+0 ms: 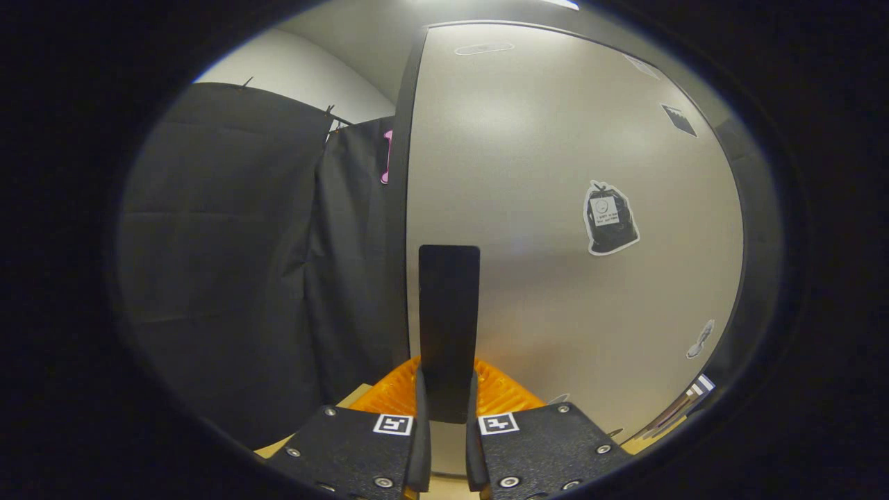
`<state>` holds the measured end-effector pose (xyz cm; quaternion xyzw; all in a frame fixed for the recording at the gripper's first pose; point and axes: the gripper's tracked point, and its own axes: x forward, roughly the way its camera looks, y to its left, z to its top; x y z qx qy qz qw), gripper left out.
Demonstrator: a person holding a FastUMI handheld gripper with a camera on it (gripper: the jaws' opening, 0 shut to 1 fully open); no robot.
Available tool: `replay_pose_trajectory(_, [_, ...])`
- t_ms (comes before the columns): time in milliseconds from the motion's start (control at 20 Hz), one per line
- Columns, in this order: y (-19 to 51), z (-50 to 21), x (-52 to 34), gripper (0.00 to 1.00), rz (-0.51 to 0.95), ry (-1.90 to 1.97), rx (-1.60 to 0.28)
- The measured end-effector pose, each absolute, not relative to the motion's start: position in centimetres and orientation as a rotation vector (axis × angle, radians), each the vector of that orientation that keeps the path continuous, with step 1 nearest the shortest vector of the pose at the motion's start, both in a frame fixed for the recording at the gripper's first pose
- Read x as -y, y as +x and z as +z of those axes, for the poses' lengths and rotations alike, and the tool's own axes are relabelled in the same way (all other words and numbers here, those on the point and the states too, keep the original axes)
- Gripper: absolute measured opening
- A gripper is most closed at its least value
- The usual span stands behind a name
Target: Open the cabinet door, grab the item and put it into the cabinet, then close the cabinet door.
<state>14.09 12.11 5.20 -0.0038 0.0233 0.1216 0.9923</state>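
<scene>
Nearest you are the two fingers [417, 423] of your gripper [448, 410], each mount carrying a small square marker on top. They are drawn close together and both press on the handle [449, 312], a dark flat upright bar that stands between them; its lower end sits in the pinch and the rest rises straight up ahead of you.

The handle belongs to the door [555, 208], a broad pale grey panel with a dull sheen just behind the bar. You are holding it near the door's left edge. A dark frame [401, 208] runs up that edge and curves over the top and down the far right side.

On the door, beyond and to the right of the handle, you can see a sticker [610, 218] shaped like a tied dark bag. A smaller dark sticker [679, 120] sits higher up near the right frame, and a pale small one [700, 339] lower down on the same side.

Left of the door hangs the black cloth [236, 264] of the booth wall, in folds, clipped along its top. Above it is a white wall [305, 76].

You cannot tell from here where the item to be stored is.
</scene>
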Motion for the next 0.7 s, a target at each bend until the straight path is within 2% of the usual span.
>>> replay_pose_trajectory(700, [6.8,6.1,-11.7,0.20,0.474,0.012,-0.112])
